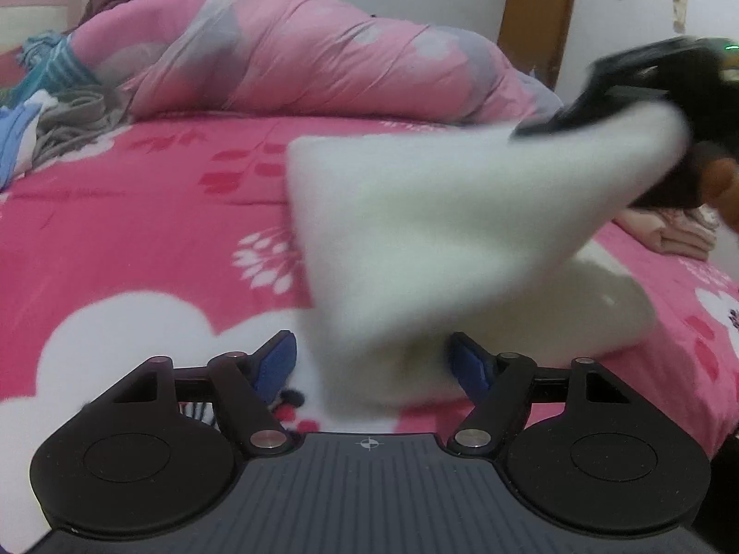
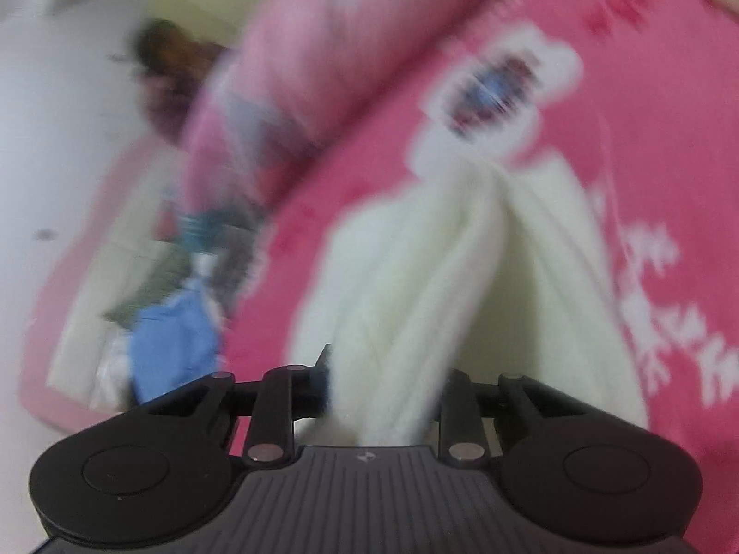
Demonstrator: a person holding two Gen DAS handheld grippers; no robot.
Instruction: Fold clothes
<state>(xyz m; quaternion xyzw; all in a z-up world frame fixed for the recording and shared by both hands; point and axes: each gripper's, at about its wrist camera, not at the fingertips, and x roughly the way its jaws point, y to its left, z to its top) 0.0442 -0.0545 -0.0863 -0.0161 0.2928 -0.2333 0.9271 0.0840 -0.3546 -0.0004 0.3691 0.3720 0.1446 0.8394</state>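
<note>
A cream knitted garment (image 1: 415,231) is caught mid-swing above a pink flowered bed (image 1: 138,231), one part of it lifted and the rest lying on the bedspread on the near side of the rolled pink quilt (image 1: 300,55).

The right tongs (image 2: 383,397) have their blue-padded fingers drawn close on a bunched fold of the garment, which runs taut away from them towards the quilt; the left wrist view shows the same tongs raised high at the quilt's right end, cloth trailing down from them. The left tongs (image 1: 372,364) stand wide apart low over the bed, the hanging flap dropping between their pads (image 1: 277,360); motion blur leaves it unclear whether either pad touches the knit, and they do not appear to grip it.

The step in hand looks like carrying one edge over to make a fold. Done well, that means keeping the lifted edge level, laying it squarely onto the part resting on the bed, and pinning the lower layer with the open tongs so the soft knit does not drag or bunch.

A heap of blue and grey clothes (image 1: 41,134) lies off the quilt's left end, and a folded pale pink piece (image 1: 669,235) off its right end.
</note>
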